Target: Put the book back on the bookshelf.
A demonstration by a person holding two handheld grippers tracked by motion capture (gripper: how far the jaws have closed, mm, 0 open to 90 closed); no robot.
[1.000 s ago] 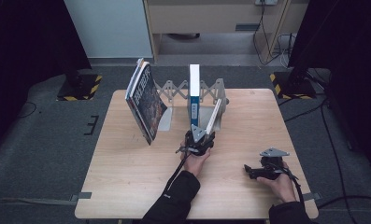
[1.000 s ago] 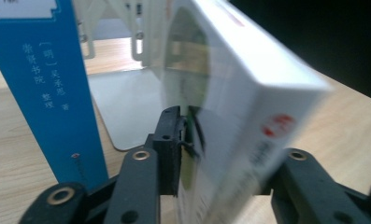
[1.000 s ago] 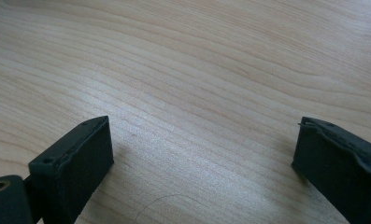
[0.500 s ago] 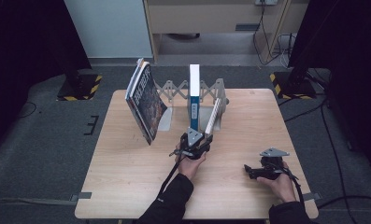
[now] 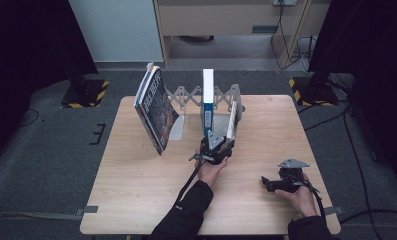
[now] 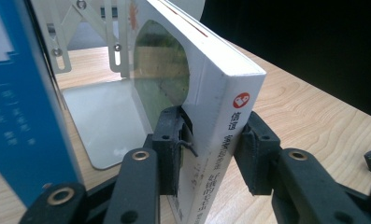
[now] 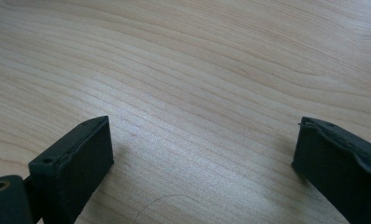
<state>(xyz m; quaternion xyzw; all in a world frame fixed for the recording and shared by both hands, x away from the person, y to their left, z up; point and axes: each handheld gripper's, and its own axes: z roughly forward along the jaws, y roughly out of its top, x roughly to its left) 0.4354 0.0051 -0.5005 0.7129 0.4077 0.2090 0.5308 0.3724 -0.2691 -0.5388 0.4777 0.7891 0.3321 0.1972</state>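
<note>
A white book (image 5: 231,119) stands in the folding book rack (image 5: 186,95), leaning against its right end plate. My left gripper (image 5: 217,145) is shut on the book's near lower edge. In the left gripper view the pads (image 6: 171,149) lie against the cover and the spine of the white book (image 6: 211,84), around my left gripper (image 6: 211,154). Its jaws have just eased open a little with the book still between them. A blue book (image 5: 207,97) stands upright mid-rack. My right gripper (image 5: 267,183) rests open on the table (image 7: 197,70) at the right, its jaws (image 7: 204,154) holding nothing.
A dark-covered book (image 5: 155,107) leans at the rack's left end, tilted toward the table's left side. The blue book (image 6: 15,116) and the rack's metal base plate (image 6: 103,126) are close on the left of my left gripper. The table's right edge lies near the right hand.
My left hand shifted a little at the white book's lower edge, back and then forward again. The book still leans in the rack. The right hand has not moved.
</note>
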